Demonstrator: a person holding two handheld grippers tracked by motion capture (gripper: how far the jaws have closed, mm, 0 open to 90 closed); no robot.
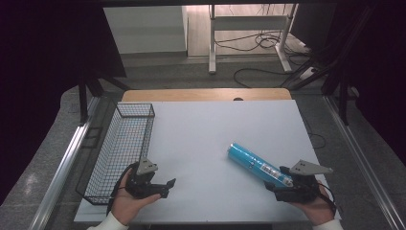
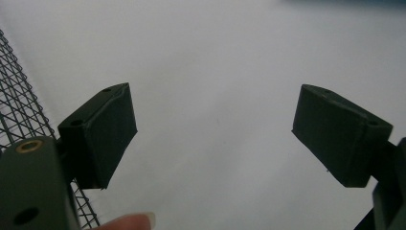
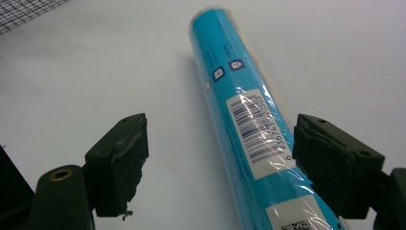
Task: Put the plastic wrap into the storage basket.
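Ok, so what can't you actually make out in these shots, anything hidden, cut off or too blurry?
- Blue tube: in the high view its near end is hidden behind the right claw; the right gripper view cuts it off at the bottom edge.
- Tube print: barcode digits glare-blurred under the wrap in the right gripper view.
- Wire basket: the left gripper view shows just a corner, cut off by the left edge and the left claw.

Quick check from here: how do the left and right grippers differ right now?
The left gripper sits beside the wire basket with bare table between its jaws; the right gripper has the blue tube lying between its jaws. The left points across the table, the right toward the far left. Both are open, each held in a hand.
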